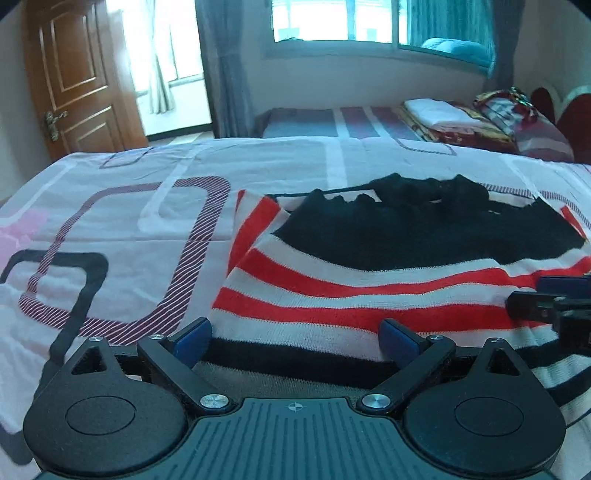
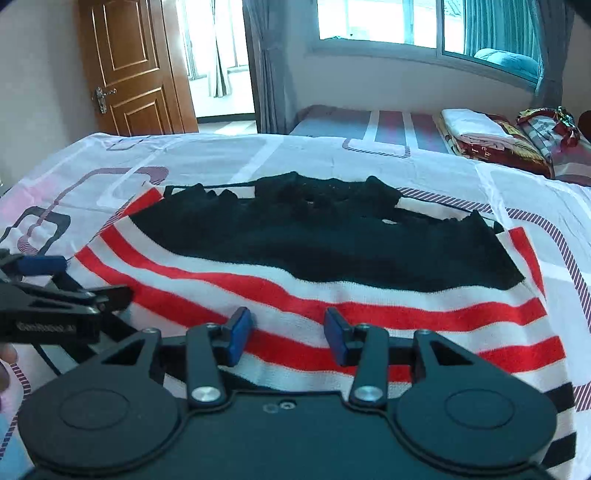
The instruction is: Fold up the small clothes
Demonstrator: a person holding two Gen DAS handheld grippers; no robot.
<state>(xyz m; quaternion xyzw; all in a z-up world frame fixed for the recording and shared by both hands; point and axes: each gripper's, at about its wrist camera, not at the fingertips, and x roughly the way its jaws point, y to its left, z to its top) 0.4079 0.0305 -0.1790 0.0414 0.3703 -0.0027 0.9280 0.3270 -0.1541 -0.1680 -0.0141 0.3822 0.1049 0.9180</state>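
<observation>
A small knitted sweater [image 1: 354, 291] lies flat on the bed, black at the top with red, white and black stripes below. My left gripper [image 1: 295, 343] hovers over its lower left hem, jaws wide open and nothing pinched between the blue pads [image 1: 194, 341]. In the right wrist view the same sweater [image 2: 332, 295] fills the middle. My right gripper [image 2: 289, 338] stands over its lower striped part, jaws partly open, with the fabric lying flat beneath them. The left gripper [image 2: 79, 280] shows at the left edge there, and the right gripper [image 1: 546, 295] shows at the right edge of the left wrist view.
The bed has a white and pink sheet [image 1: 147, 221] with rounded-rectangle patterns, and bare sheet lies left of the sweater. Behind stands a second bed with folded blankets [image 1: 443, 114]. A wooden door [image 1: 74, 74] is at the back left, and a window [image 2: 388, 22] is behind.
</observation>
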